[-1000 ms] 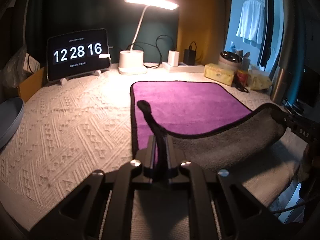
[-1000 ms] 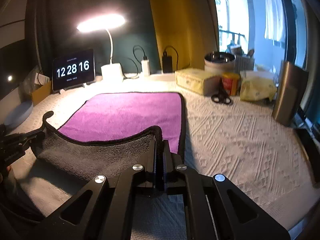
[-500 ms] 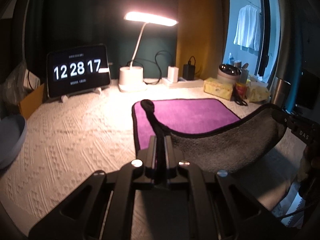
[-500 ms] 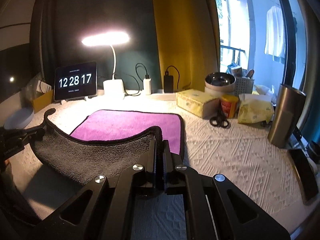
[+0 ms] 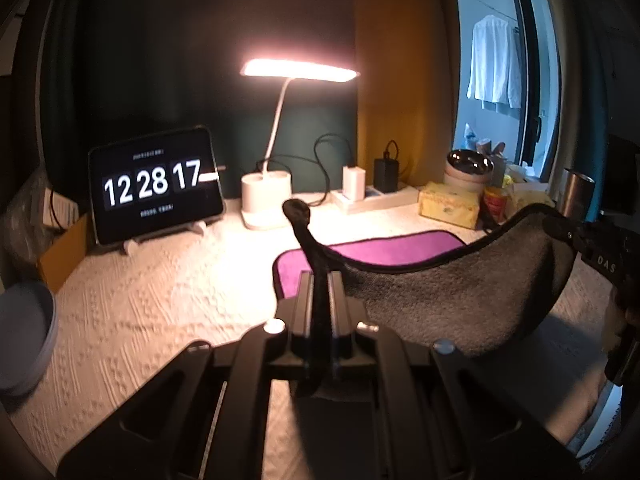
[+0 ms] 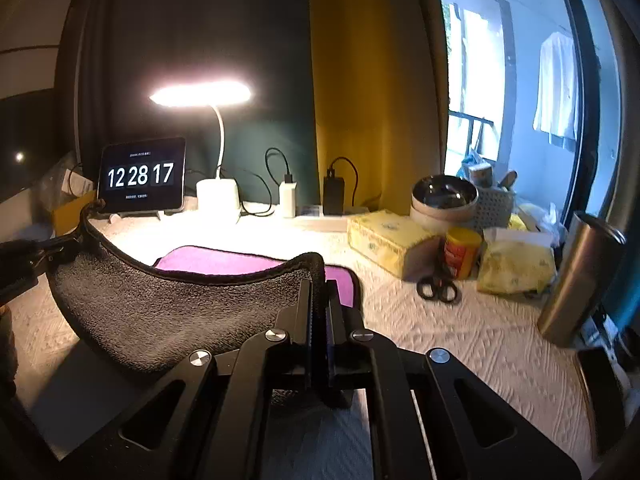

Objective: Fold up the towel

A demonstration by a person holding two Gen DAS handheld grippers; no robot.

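Note:
The towel (image 5: 440,300) is purple on top and grey underneath, with a black hem. Its far part lies flat on the white textured cloth (image 5: 160,300); its near edge hangs lifted between my two grippers, grey side facing me. My left gripper (image 5: 320,280) is shut on the near left corner, which sticks up above the fingers. My right gripper (image 6: 319,288) is shut on the near right corner of the towel (image 6: 180,312). Each gripper also shows at the edge of the other's view, the right one (image 5: 576,236) and the left one (image 6: 60,248).
At the back stand a tablet clock (image 5: 156,184), a lit desk lamp (image 5: 272,196) and chargers on a power strip (image 5: 372,196). To the right are a yellow tissue box (image 6: 384,240), scissors (image 6: 438,290), a red can (image 6: 460,252), a steel tumbler (image 6: 576,276). A grey plate (image 5: 24,340) lies left.
Both grippers have risen with the towel's near edge. More of the grey underside hangs up and less purple shows.

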